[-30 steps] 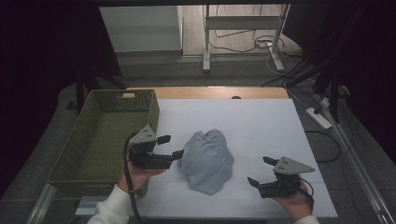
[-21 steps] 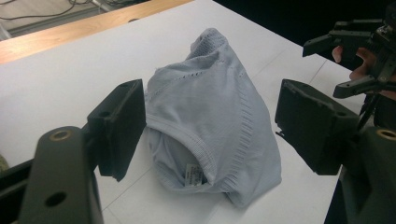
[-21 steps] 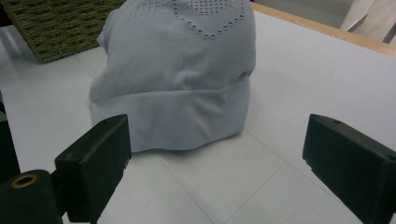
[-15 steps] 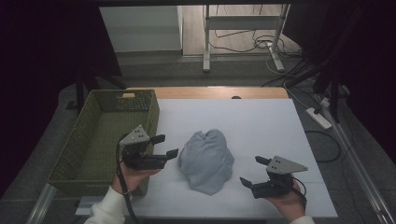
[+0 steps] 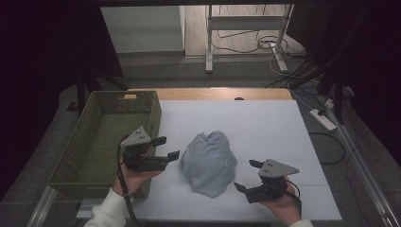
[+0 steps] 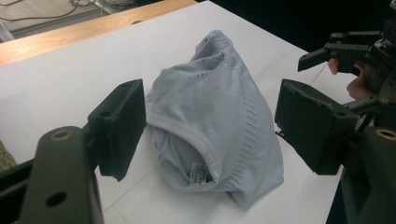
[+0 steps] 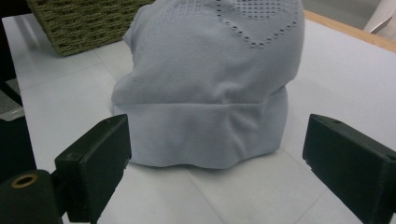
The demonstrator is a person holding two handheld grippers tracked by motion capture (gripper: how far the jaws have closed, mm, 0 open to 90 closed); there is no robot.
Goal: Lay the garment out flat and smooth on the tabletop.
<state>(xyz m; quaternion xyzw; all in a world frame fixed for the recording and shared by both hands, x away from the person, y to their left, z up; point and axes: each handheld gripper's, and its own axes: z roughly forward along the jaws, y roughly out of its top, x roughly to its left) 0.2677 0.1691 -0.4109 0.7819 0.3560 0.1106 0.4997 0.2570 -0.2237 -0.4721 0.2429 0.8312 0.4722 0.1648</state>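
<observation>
1. A crumpled light grey-blue garment (image 5: 208,161) lies in a mound on the white worktop (image 5: 265,127), a little below the middle of the high view.
2. In that view its long axis runs from the narrower, rounded top near the frame's centre down to a broader hem pointing at the bottom edge, tilted slightly to the right.
3. The left gripper (image 5: 168,148) sits just left of the garment, its jaws aimed rightward at the cloth and standing wide apart, with nothing between them and no contact.
4. In the left gripper view the garment (image 6: 212,123) lies ahead between the two jaws, its ribbed opening and a small label turned towards the camera.
5. The right gripper (image 5: 248,176) sits at the lower right of the high view, jaws pointing left towards the garment's lower edge, near it but apart, spread wide and empty.
6. In the right gripper view the garment (image 7: 210,84) rises beyond the jaws, its hem facing the camera, with a perforated pattern near the top.
7. A green woven basket (image 5: 75,156) stands at the left of the high view, just beside the left gripper.
8. The garment's folds hide its true shape, so what kind of clothing it is cannot be told; the label's print is too small to read.
</observation>
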